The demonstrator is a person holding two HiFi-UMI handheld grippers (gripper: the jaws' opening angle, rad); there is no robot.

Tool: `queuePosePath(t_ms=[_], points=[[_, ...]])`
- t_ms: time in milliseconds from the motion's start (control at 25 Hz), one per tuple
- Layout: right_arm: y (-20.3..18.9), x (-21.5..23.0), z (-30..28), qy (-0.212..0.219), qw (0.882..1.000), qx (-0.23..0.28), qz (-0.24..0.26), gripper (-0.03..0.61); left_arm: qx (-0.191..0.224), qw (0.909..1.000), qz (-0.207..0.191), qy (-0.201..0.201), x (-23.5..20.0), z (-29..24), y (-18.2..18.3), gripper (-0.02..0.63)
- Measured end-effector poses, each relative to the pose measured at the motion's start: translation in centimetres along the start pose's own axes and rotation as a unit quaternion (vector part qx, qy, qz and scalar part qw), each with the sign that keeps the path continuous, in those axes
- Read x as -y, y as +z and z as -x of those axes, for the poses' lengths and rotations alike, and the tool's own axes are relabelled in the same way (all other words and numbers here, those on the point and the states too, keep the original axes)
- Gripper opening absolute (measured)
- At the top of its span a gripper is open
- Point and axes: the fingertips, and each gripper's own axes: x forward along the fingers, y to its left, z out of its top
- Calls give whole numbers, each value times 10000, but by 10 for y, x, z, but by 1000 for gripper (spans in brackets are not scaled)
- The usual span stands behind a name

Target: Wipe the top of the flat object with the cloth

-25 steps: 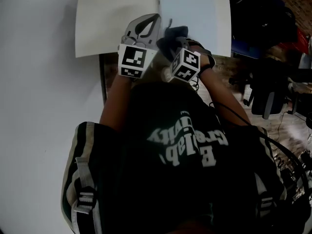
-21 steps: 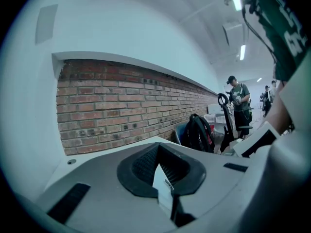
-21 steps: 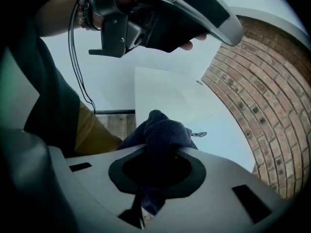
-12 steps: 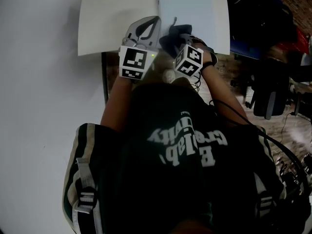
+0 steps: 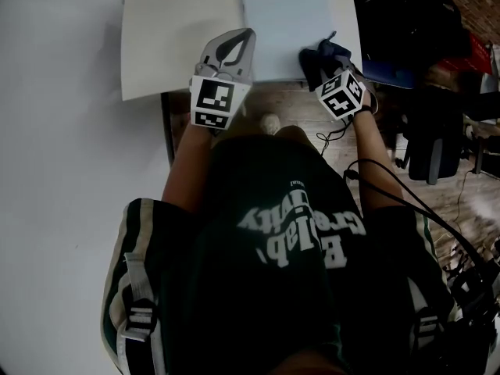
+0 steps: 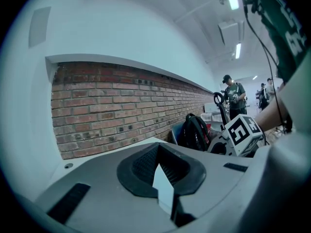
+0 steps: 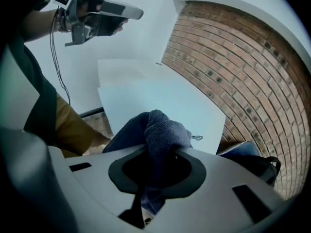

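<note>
White table [image 5: 172,37] against a brick wall [image 7: 233,72], seen from over the person's shoulders: nearest, just off the near edge of the pale blue flat object [image 5: 281,22], two grippers are raised. The left gripper [image 5: 233,44], beside the flat object's near left corner, has its jaws drawn together at the tips with nothing visibly in them. The right gripper [image 5: 319,59], at the near right corner, is clamped on a bunched dark cloth [image 5: 326,50]; whether the cloth touches the panel cannot be told. The flat object lies on the table, its top bare. To wipe well, the cloth likely needs pressing flat and drawing across in overlapping passes, the free gripper steadying an edge. Count: one flat object, one cloth, two grippers, one table.
</note>
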Motion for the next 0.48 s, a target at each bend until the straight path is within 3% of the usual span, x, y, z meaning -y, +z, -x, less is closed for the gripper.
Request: queuePosePath(t_ms=[200, 320, 480], points=[[9, 7, 8, -467, 9986, 200, 136, 49, -24, 10000, -77, -40, 7, -4, 7, -6], [30, 23, 26, -866, 9913, 862, -500, 49, -45, 9996, -242, 102, 2, 0, 18, -6], [73, 50, 72, -1321, 9685, 1885, -950, 49, 175, 9987, -397, 250, -8, 8, 48, -6]])
